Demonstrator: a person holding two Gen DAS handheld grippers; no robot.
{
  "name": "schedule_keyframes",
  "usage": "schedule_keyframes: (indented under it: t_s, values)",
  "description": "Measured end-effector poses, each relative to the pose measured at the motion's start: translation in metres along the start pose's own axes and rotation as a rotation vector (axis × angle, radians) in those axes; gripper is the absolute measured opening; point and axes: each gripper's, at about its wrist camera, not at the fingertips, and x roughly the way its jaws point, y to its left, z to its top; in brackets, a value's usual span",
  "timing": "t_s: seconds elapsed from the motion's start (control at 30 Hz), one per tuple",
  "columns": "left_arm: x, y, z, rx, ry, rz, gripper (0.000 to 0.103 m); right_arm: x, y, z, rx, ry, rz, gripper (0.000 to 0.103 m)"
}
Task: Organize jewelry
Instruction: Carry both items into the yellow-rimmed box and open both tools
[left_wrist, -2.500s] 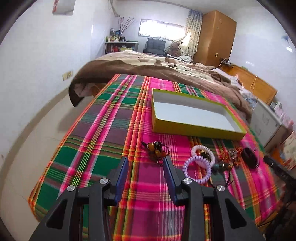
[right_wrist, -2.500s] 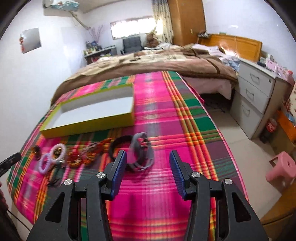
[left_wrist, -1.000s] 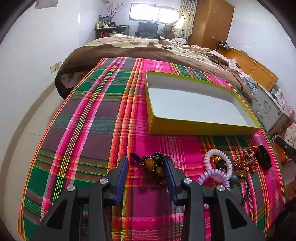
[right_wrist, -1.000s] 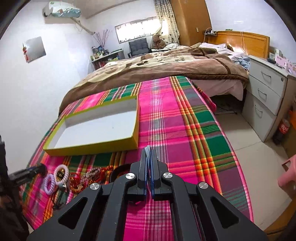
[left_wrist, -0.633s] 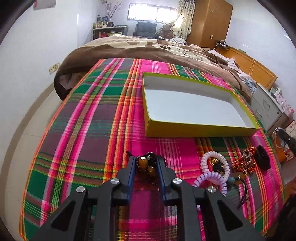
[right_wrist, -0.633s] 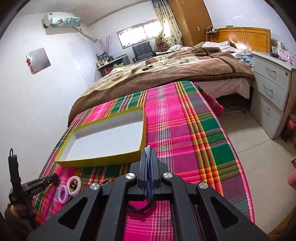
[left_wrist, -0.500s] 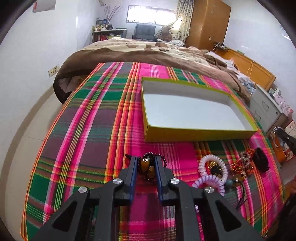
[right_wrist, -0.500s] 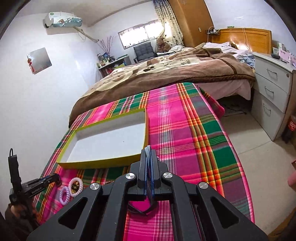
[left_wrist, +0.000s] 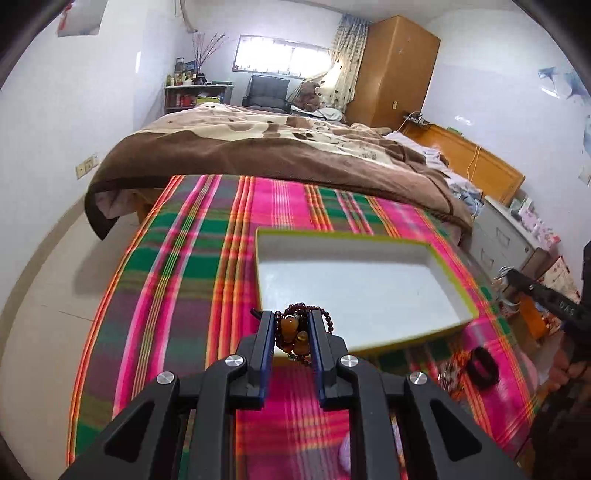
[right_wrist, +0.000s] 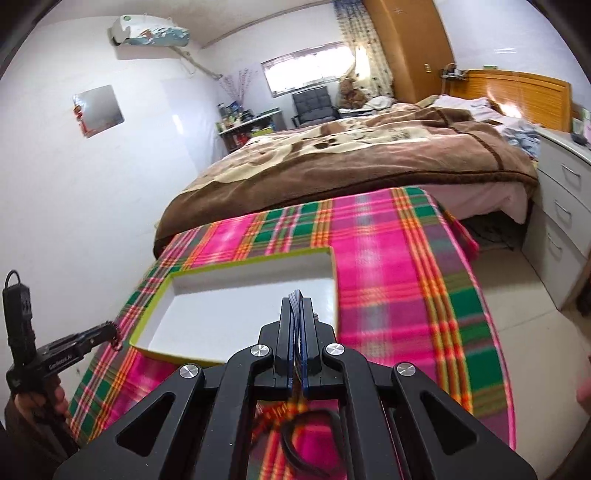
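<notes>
Pink-and-green plaid cloth covered the table (left_wrist: 192, 280). Left hand-held gripper (left_wrist: 291, 334) was clamped on a dark-red beaded bracelet with amber stones (left_wrist: 293, 332); right hand-held gripper (right_wrist: 296, 314) pinched a grey ribbed band (right_wrist: 295, 298). Both hung at the near edge of the shallow yellow-rimmed white box (left_wrist: 458, 291), just ahead.

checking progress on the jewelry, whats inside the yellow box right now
The yellow box shows only a bare white floor; no jewelry lies in it. Its near edge is covered by the left gripper holding the beaded bracelet, so that strip cannot be seen.
</notes>
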Motion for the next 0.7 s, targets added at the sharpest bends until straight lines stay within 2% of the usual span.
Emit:
schedule_keyframes:
  t_s: [0.13,0.27,0.33,0.7]
  values:
    - [0.019,-0.003,0.022,0.029,-0.011,0.022,0.018,0.025,0.003,0.016,-0.017,0.027,0.007,0.002]
    - [0.041,0.001,0.037,-0.008,0.012,-0.026,0.018,0.052,0.002,0.026,-0.023,0.068,0.009,0.002]
    - [0.055,0.001,0.043,0.001,0.027,-0.006,0.018,0.067,0.000,0.029,-0.017,0.093,0.016,0.002]
    - [0.109,-0.001,0.057,-0.011,0.102,-0.019,0.018,0.121,-0.008,0.035,0.002,0.173,0.014,0.002]
